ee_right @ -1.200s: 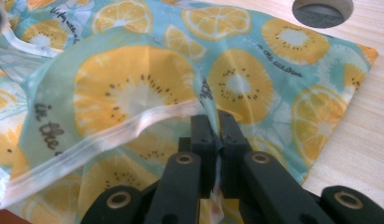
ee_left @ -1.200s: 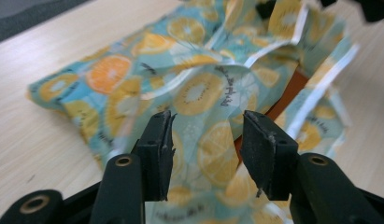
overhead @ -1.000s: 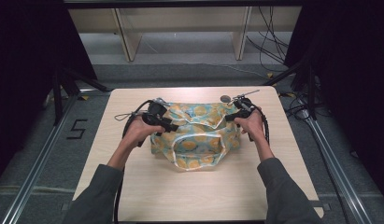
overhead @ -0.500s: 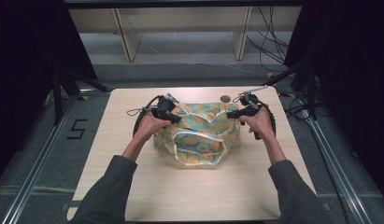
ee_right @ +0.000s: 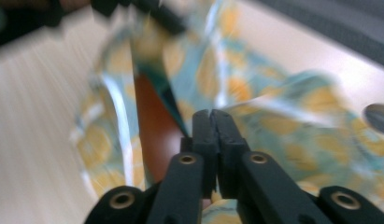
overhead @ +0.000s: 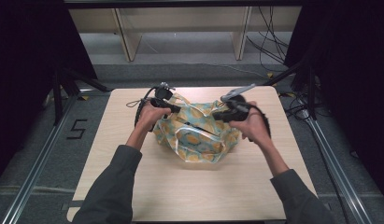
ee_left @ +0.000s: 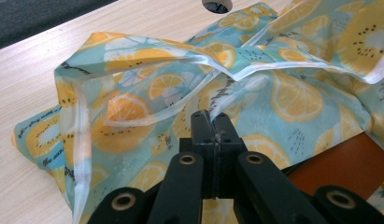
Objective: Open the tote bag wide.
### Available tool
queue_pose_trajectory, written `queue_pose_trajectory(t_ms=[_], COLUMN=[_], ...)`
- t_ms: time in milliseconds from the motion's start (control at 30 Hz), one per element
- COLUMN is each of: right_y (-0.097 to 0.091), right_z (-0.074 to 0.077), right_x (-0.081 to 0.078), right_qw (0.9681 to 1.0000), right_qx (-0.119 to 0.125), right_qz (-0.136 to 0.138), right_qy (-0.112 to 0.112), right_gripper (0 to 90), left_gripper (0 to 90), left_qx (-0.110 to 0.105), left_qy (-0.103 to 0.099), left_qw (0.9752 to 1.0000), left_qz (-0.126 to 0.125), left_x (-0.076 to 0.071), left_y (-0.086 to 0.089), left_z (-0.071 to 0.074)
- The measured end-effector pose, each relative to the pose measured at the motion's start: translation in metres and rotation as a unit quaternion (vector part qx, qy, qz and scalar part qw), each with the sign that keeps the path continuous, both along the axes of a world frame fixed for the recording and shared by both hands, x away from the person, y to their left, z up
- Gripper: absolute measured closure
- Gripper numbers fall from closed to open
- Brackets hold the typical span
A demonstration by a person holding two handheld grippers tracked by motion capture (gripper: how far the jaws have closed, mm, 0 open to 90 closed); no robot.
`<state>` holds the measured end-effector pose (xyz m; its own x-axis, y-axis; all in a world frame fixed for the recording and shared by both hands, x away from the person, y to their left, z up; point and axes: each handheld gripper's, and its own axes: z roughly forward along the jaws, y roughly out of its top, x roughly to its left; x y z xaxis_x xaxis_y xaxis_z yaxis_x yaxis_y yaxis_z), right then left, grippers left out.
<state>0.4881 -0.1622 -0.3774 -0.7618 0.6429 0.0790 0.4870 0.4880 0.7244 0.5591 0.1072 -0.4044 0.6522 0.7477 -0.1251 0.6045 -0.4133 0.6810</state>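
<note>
A lemon-print bag (overhead: 196,133) lay crumpled mid-worktop (overhead: 180,186), stretched crosswise between two hands. The left hand-held gripper (ee_left: 212,122) was pressed shut on the bag's white-edged rim at its left end; the right hand-held gripper (ee_right: 212,120), jaws together, appeared to pinch the opposite rim. Something orange-brown (ee_left: 348,161) showed inside the mouth between them.

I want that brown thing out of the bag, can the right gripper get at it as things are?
Probably not yet: the right gripper is shut on the bag edge, and cloth half covers the brown thing.
</note>
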Motion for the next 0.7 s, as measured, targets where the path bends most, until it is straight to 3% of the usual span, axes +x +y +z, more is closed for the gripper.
queue_pose_trajectory(t_ms=[33,67,100,167,200,233,267,300,333,367,400,433,467,567,633,667,700], right_y=[0.018,0.018,0.026,0.04,0.048,0.057,0.057,0.064,0.064,0.068,0.068,0.068,0.068,0.066,0.062,0.059,0.052], right_z=[-0.016,-0.016,-0.026,-0.04,-0.047,-0.054,-0.054,-0.064,-0.064,-0.078,-0.085,-0.085,-0.095,-0.097,-0.087,-0.077,-0.055], right_x=[0.003,0.003,0.004,0.002,-0.005,-0.02,-0.02,-0.039,-0.039,-0.053,-0.057,-0.057,-0.065,-0.068,-0.066,-0.064,-0.053], right_qw=[0.9986,0.9986,0.9974,0.9941,0.991,0.9854,0.9854,0.9779,0.9779,0.9719,0.9692,0.9692,0.9671,0.9659,0.97,0.9758,0.9848], right_qx=[-0.046,-0.046,-0.06,-0.075,-0.08,-0.089,-0.089,-0.108,-0.108,-0.128,-0.133,-0.133,-0.137,-0.132,-0.117,-0.103,-0.08], right_qz=[0.018,0.018,0.026,0.057,0.084,0.114,0.114,0.149,0.149,0.168,0.179,0.179,0.18,0.187,0.181,0.163,0.139], right_qy=[0.021,0.021,0.031,0.053,0.067,0.09,0.09,0.098,0.098,0.105,0.105,0.105,0.116,0.12,0.113,0.103,0.068], right_gripper=[90.0,90.0,90.0,90.0,90.0,90.0,90.0,90.0,90.0,90.0,90.0,90.0,90.0,90.0,90.0,90.0,90.0], left_gripper=[89.5,89.5,89.5,89.5,89.5,89.6,89.6,89.6,89.5,89.6,89.6,89.5,89.5,89.5,89.5,89.5,89.5], left_qx=[-0.011,-0.011,-0.012,-0.013,-0.019,-0.021,-0.021,-0.031,-0.031,-0.043,-0.044,-0.044,-0.038,-0.043,-0.037,-0.042,-0.042], left_qy=[-0.002,-0.002,-0.001,-0.002,-0.002,0.001,0.001,0.01,0.01,0.012,0.014,0.014,0.019,0.021,0.033,0.032,0.033], left_qw=[0.9999,0.9999,0.9999,0.9999,0.9997,0.9995,0.9995,0.9987,0.9987,0.9977,0.9974,0.9974,0.9973,0.9964,0.9968,0.9967,0.9969], left_qz=[0.007,0.007,0.004,0.009,0.014,0.025,0.025,0.038,0.038,0.052,0.055,0.055,0.059,0.07,0.063,0.061,0.057], left_x=[0.001,0.001,0.001,0.004,0.005,0.01,0.01,0.016,0.016,0.022,0.024,0.024,0.027,0.031,0.033,0.032,0.031], left_y=[-0.001,-0.001,0.0,0.001,0.002,0.006,0.006,0.011,0.011,0.013,0.013,0.013,0.012,0.01,0.009,0.008,0.008], left_z=[0.001,0.001,0.002,0.003,0.002,0.001,0.001,0.0,0.0,-0.002,-0.003,-0.003,-0.006,-0.011,-0.015,-0.016,-0.015])
